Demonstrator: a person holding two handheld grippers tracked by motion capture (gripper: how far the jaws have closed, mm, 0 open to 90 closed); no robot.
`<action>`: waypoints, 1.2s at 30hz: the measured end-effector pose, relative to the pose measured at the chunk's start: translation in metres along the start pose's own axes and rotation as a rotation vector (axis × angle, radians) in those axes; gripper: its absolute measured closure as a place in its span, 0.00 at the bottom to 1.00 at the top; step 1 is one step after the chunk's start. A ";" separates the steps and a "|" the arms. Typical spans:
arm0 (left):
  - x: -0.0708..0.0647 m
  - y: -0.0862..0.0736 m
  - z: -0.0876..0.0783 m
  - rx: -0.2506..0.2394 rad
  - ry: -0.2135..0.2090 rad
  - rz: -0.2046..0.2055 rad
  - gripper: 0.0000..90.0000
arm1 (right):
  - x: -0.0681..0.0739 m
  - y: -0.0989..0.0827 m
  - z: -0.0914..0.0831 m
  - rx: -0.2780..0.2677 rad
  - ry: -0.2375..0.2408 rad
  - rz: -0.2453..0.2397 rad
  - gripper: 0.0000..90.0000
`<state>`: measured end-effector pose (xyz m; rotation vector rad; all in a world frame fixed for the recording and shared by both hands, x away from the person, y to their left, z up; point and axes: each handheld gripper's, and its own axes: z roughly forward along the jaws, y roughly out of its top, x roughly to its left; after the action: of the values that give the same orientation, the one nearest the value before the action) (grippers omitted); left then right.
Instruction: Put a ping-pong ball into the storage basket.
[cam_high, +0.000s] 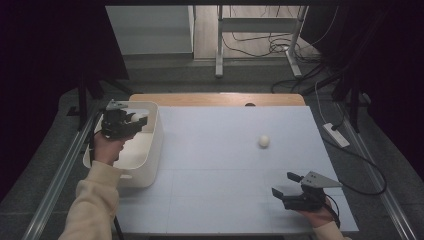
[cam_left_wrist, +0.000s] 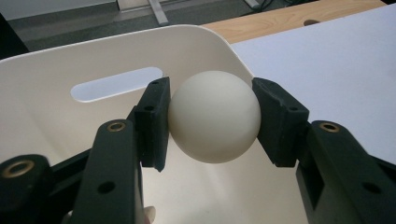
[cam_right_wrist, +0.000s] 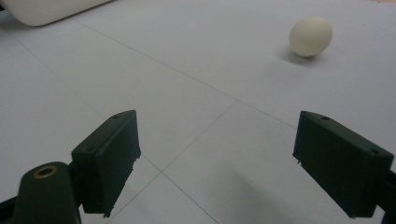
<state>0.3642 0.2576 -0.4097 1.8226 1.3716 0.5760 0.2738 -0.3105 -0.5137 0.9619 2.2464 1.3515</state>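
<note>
My left gripper (cam_high: 140, 120) (cam_left_wrist: 212, 122) hangs over the white bin (cam_high: 152, 145) (cam_left_wrist: 56, 56) at the table's left, shut on a cream egg (cam_high: 136, 118) (cam_left_wrist: 214, 122); both black pads press its sides. A second cream egg (cam_high: 264, 141) (cam_right_wrist: 310, 36) lies on the white table (cam_high: 225, 165) right of centre. My right gripper (cam_high: 283, 184) (cam_right_wrist: 217, 163) rests near the front right of the table, open, nothing between its jaws, with the second egg farther off ahead of it.
The bin has a slot handle (cam_left_wrist: 116, 84) in its far wall. A wooden strip (cam_high: 215, 99) runs along the table's back edge. Cables (cam_high: 350, 150) and a metal stand (cam_high: 260, 40) lie on the floor beyond and to the right.
</note>
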 end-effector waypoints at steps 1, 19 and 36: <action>0.000 0.000 0.000 -0.001 0.001 -0.001 0.50 | 0.000 0.000 0.000 0.000 0.000 0.000 0.16; -0.001 0.002 -0.002 -0.010 -0.043 -0.013 0.11 | 0.000 0.000 0.000 -0.001 0.002 0.000 0.16; -0.013 0.004 -0.011 -0.059 -0.127 0.004 0.11 | 0.000 0.000 0.000 -0.002 0.002 0.001 0.16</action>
<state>0.3544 0.2486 -0.3984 1.7833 1.2539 0.4893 0.2736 -0.3108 -0.5138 0.9614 2.2459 1.3555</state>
